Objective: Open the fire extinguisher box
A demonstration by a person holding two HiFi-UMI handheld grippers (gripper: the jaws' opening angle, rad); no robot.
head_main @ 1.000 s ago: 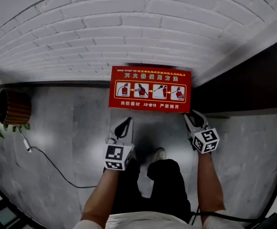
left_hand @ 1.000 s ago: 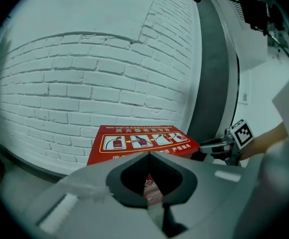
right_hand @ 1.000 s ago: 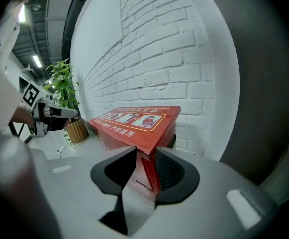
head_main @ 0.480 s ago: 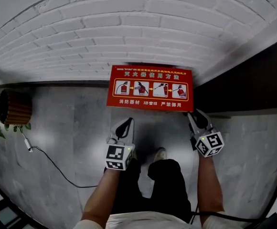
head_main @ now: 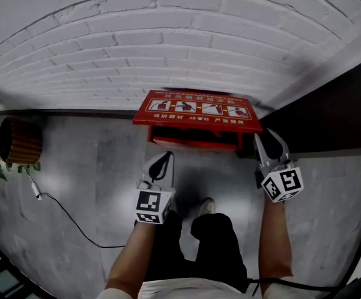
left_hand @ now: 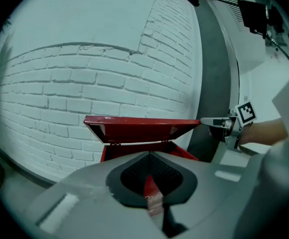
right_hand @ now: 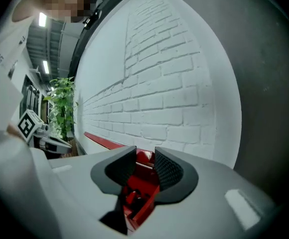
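The red fire extinguisher box (head_main: 193, 141) stands on the floor against the white brick wall. Its lid (head_main: 196, 109), with picture instructions on top, is tilted up from the front, hinged at the wall. My right gripper (head_main: 269, 139) is at the lid's right front corner, which sits between its jaws. In the right gripper view the red lid edge (right_hand: 102, 141) runs in between the right gripper (right_hand: 145, 158) pads, with the box's inside below. In the left gripper view the raised lid (left_hand: 142, 125) is ahead. My left gripper (head_main: 166, 159) hangs shut and empty in front of the box.
A plant in a wooden planter (head_main: 15, 141) stands at the left, with a cable (head_main: 62, 210) trailing over the grey floor. A dark wall panel (head_main: 330, 104) adjoins the box on the right. The person's legs and shoe (head_main: 206, 204) are just behind the grippers.
The lid has swung up from lying flat to steeply tilted. My right gripper has risen and moved right with its corner. The left gripper has stayed put.
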